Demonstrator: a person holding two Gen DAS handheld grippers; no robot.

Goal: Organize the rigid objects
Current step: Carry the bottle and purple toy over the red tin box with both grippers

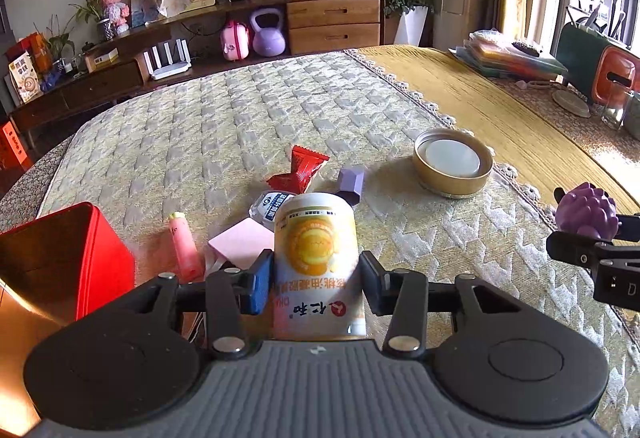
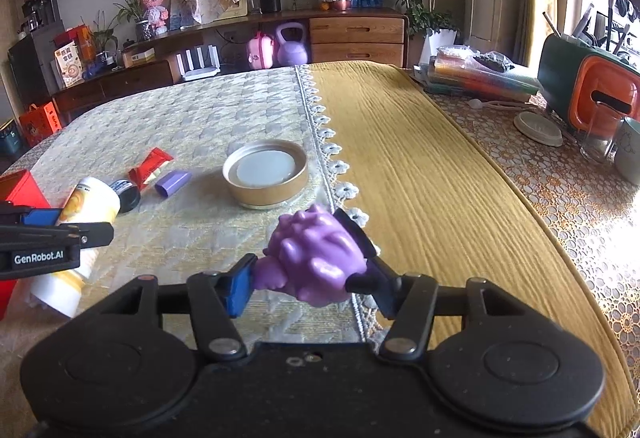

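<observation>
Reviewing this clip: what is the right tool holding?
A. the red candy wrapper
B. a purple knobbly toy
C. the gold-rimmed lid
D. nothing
B: in the right wrist view, the right tool is clamped on the purple knobbly toy, while the gold-rimmed lid and red candy wrapper lie on the cloth.

White-yellow can [image 1: 316,258] & knobbly purple toy [image 2: 316,258], each gripper-held above cloth.
</observation>
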